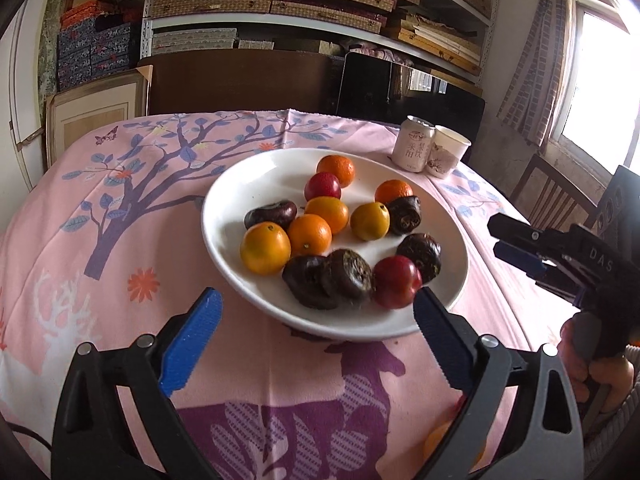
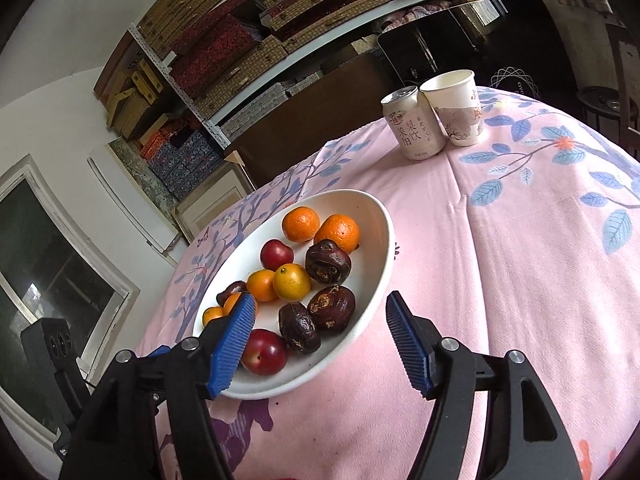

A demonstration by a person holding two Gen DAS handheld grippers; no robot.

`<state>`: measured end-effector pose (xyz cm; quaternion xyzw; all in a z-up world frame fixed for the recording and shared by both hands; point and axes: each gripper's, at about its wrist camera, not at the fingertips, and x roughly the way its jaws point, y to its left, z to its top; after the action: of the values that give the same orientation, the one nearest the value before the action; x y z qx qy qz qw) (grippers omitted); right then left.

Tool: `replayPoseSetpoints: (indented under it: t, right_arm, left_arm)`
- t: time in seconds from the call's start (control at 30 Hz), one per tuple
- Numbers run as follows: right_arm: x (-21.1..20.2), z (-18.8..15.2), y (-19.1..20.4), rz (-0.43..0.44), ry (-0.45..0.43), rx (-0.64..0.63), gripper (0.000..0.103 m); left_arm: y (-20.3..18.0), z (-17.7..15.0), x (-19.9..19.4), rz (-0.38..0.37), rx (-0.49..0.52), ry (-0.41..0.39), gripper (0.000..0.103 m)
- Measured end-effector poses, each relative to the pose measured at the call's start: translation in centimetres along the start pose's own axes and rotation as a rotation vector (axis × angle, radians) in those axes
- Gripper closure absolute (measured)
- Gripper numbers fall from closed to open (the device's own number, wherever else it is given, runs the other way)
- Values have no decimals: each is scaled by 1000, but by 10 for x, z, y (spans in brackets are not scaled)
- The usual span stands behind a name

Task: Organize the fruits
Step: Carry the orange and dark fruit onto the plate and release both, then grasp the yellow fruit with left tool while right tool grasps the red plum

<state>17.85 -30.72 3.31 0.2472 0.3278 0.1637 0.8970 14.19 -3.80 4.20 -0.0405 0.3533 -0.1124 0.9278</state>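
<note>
Fruits (image 1: 310,234), namely oranges, red plums and dark water chestnuts, lie together in a white plate (image 1: 240,184) on the pink-clothed desk (image 1: 120,220). Left tongs (image 1: 318,318) hang spread before the plate's near rim, pinching nothing. Right tongs (image 2: 320,338) are spread too, empty, over the plate's edge. A can (image 2: 414,128) and cup (image 2: 456,108) stand touching behind.

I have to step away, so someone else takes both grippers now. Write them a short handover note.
Left gripper: open, empty, just short of the plate's near rim.
Right gripper: open, empty, at the plate's right side.
White plate on the pink cloth holds everything mixed: six oranges, two red plums, five dark brown fruits.
Can and paper cup stand behind the plate.
Done: apparently nothing sorted.
Left: group the fruits by kind.
</note>
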Motion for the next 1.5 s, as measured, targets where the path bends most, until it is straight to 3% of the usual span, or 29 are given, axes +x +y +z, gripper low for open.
replayPoseSetpoints:
  t: [0.37, 0.63, 0.8, 0.93, 1.07, 1.1, 1.17, 1.2, 1.27, 1.3, 1.43, 1.5]
  right_arm:
    - [-40, -48, -7, -4, 71, 0, 24]
    - [-65, -65, -3, 32, 55, -16, 21]
    - [-65, -71, 5, 45, 80, -63, 21]
    - [-60, -72, 4, 36, 102, -68, 21]
    - [-59, -72, 4, 33, 109, -68, 21]
    - [-59, -72, 5, 33, 110, -70, 21]
    - [-58, -73, 5, 31, 112, -70, 21]
    - [-58, -73, 4, 31, 114, -69, 21]
    - [-58, -73, 5, 31, 113, -69, 21]
    - [-58, -73, 4, 33, 111, -69, 21]
    - [-55, -74, 7, 37, 129, -87, 21]
    - [-53, -77, 14, 39, 143, -127, 23]
  left_arm:
    - [-47, -54, -36, -9, 214, 12, 6]
    - [-63, -74, -44, -117, 279, 78, 5]
    - [-70, -77, -24, -57, 304, 169, 5]
    - [-69, -75, -21, 0, 302, 158, 5]
    - [-69, -69, -18, 7, 302, 142, 5]
    - [-70, -69, -16, 2, 308, 147, 6]
    - [-74, -68, -10, -57, 319, 181, 25]
    - [-75, -69, -6, -90, 317, 206, 41]
    - [-74, -69, -5, -116, 309, 216, 48]
    - [-72, -69, -8, -139, 298, 209, 61]
    - [-49, -67, -20, -102, 209, 162, 62]
    - [-30, -63, -27, -48, 145, 129, 62]
